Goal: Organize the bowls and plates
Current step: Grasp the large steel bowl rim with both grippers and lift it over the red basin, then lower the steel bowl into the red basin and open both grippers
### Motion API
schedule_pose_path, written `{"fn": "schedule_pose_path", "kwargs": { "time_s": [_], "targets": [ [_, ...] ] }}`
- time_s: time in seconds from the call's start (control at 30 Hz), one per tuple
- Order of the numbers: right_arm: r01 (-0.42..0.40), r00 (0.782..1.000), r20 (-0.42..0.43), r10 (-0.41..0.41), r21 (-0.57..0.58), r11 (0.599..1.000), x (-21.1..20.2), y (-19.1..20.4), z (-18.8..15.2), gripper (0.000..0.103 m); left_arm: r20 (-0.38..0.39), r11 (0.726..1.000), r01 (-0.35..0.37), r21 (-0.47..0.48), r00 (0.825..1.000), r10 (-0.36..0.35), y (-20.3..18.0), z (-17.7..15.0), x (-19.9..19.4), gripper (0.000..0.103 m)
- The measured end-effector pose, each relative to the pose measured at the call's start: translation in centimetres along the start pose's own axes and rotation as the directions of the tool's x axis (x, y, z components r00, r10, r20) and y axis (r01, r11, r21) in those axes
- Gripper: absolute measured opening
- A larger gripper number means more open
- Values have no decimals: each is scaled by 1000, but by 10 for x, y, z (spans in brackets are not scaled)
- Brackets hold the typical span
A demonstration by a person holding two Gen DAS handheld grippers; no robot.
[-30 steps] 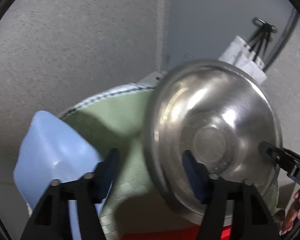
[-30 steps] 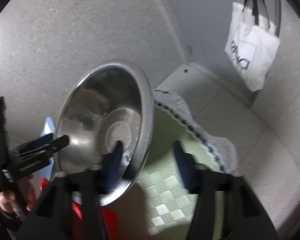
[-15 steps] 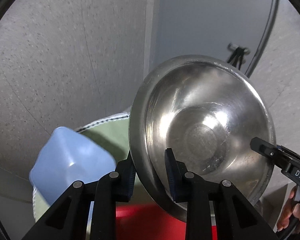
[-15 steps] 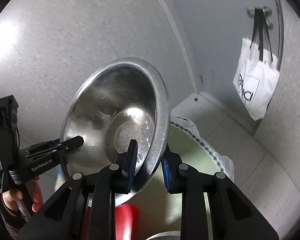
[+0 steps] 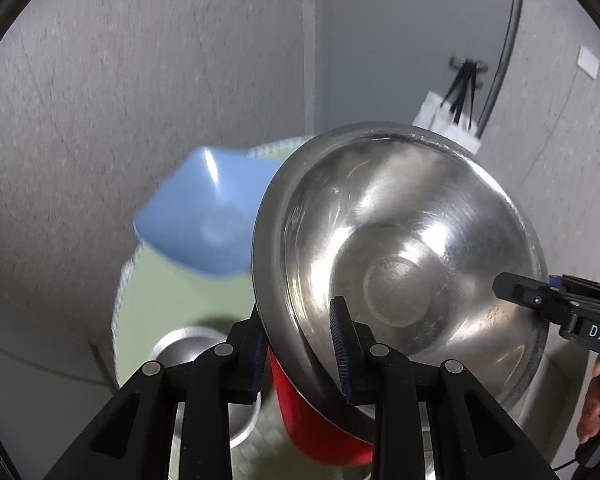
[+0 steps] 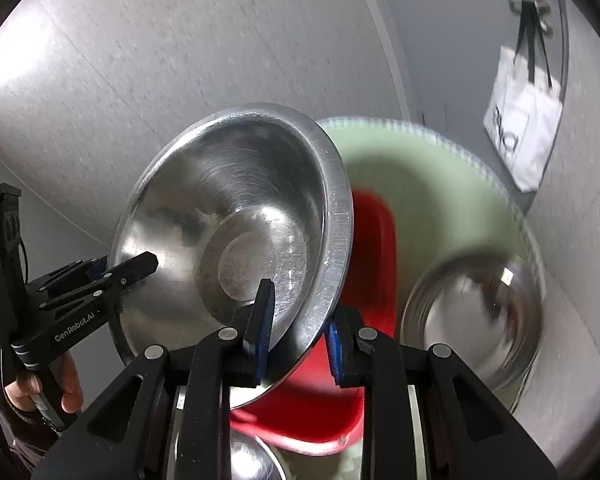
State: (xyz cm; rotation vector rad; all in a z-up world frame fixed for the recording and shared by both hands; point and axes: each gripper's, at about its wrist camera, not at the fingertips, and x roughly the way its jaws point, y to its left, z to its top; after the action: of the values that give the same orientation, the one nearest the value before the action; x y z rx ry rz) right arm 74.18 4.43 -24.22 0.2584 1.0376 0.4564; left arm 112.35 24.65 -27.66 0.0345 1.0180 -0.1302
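A large steel bowl (image 5: 404, 264) is held in the air, tilted, by both grippers. My left gripper (image 5: 300, 356) is shut on its left rim; the same gripper shows in the right wrist view (image 6: 112, 272). My right gripper (image 6: 298, 328) is shut on the opposite rim of the bowl (image 6: 236, 236) and shows in the left wrist view (image 5: 540, 300). Below lie a red dish (image 6: 364, 280), a blue square bowl (image 5: 204, 216) and smaller steel bowls (image 6: 472, 316) (image 5: 196, 352) on a round table with a green cloth (image 6: 424, 176).
A white tote bag (image 6: 520, 120) hangs on the grey wall to the right. Another steel bowl (image 6: 248, 460) sits at the table's near edge. The floor around the table is pale speckled tile.
Both grippers, shut on the steel bowl's rim for the last half second, have carried it. The views have tilted down, so the red dish and smaller steel bowls now show below.
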Motion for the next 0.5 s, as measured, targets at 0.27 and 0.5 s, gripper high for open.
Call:
{"fn": "schedule_pose_path", "kwargs": {
  "time_s": [0.27,0.5],
  "targets": [
    [58,995,-77,-56,28,998,29,-2,-29,24,-66,999,-31,13,997,32,2,-27,76,27],
    [49,994,-100,-44,45,998,36,-9,-26,31,-62,998,-38,43,997,41,12,-24,89,47]
  ]
}}
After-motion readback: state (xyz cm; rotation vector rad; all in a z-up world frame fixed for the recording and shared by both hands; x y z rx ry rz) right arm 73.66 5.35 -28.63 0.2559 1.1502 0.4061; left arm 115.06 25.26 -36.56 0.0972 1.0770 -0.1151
